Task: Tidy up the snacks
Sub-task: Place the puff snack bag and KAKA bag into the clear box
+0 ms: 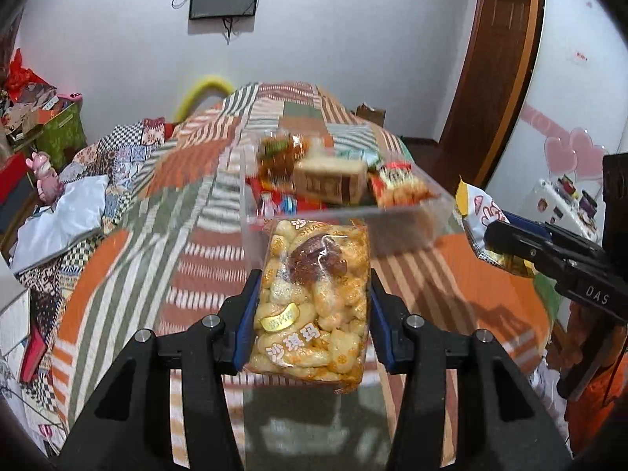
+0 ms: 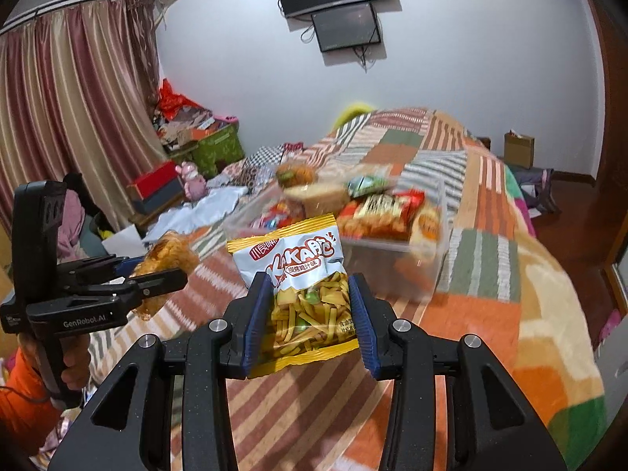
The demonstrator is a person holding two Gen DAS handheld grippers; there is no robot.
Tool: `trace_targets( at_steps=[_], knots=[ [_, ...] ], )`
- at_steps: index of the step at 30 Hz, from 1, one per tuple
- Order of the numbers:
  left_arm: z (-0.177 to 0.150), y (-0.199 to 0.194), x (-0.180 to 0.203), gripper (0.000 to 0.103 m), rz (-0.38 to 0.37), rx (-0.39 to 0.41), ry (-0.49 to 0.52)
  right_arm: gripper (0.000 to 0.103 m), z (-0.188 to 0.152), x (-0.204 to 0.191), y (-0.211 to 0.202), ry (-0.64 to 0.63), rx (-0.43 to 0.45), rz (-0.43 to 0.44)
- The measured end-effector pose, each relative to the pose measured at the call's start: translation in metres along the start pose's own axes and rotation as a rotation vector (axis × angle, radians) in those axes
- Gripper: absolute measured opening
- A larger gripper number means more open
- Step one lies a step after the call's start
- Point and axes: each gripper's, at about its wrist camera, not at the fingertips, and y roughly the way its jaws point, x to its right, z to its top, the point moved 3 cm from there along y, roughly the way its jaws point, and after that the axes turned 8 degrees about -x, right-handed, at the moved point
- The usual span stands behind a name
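My left gripper (image 1: 313,286) is shut on a clear pack of golden sachima (image 1: 314,298), held above the bed just in front of the bin. It also shows in the right wrist view (image 2: 165,263). My right gripper (image 2: 310,286) is shut on a white and yellow chip bag (image 2: 298,274), held above the bed; it shows at the right of the left wrist view (image 1: 486,231). A clear plastic bin (image 1: 408,216) on the bed holds several snack packs and a brown box (image 1: 329,180); it also shows in the right wrist view (image 2: 392,251).
A patchwork quilt (image 1: 165,204) covers the bed. Clutter, boxes and a pink toy (image 1: 47,176) lie at the left. A wooden door (image 1: 494,62) stands at the right. A wall screen (image 2: 345,27) hangs on the far wall; curtains (image 2: 70,102) hang at the left.
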Motion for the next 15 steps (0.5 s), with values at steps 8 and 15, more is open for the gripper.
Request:
trace_targets(
  at_steps=[8, 15],
  knots=[
    [0.042, 0.016, -0.001, 0.049, -0.022, 0.040, 0.009, 0.038, 0.027, 0.017, 0.008, -0.005, 0.034, -0.053],
    [0.069, 0.048, -0.003, 0.049, -0.032, 0.022, 0.029, 0.038, 0.045, 0.031, 0.029, -0.012, 0.023, -0.085]
  ],
)
